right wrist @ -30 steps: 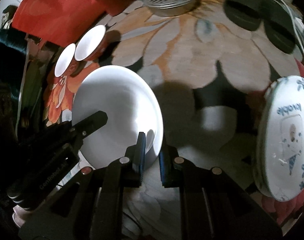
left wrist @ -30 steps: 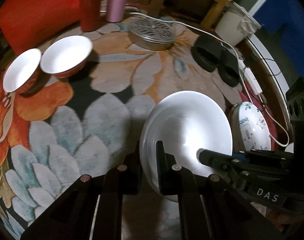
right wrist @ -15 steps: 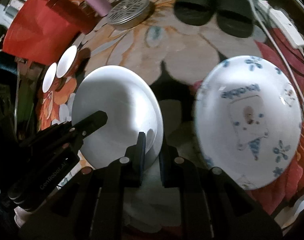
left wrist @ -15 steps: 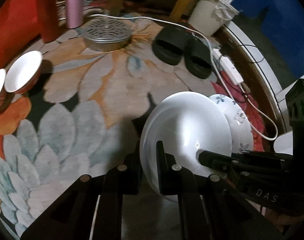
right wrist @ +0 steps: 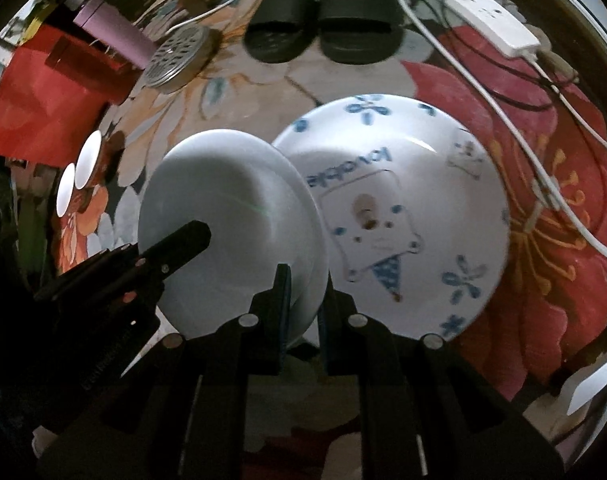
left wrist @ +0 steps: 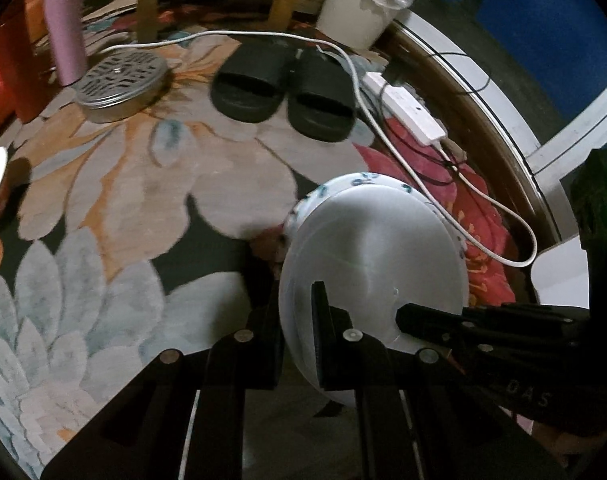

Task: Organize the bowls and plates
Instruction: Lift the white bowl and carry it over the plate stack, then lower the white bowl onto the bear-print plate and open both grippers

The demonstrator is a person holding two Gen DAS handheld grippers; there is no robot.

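Both grippers, left (left wrist: pixel 296 312) and right (right wrist: pixel 305 296), pinching white plate (left wrist: pixel 377 256) by opposite rims.
Held tilted just above patterned plate (right wrist: pixel 415 216) on floral rug (left wrist: pixel 115 216); slippers (left wrist: pixel 283 88) beyond.

A lived-in home floor, covered by a flowered rug (left wrist: pixel 115 184). Black slippers (left wrist: pixel 283 88) sit on the rug's far part. Just beside them lies a white power strip (left wrist: pixel 413 114), with a white bin (left wrist: pixel 363 4) beyond.
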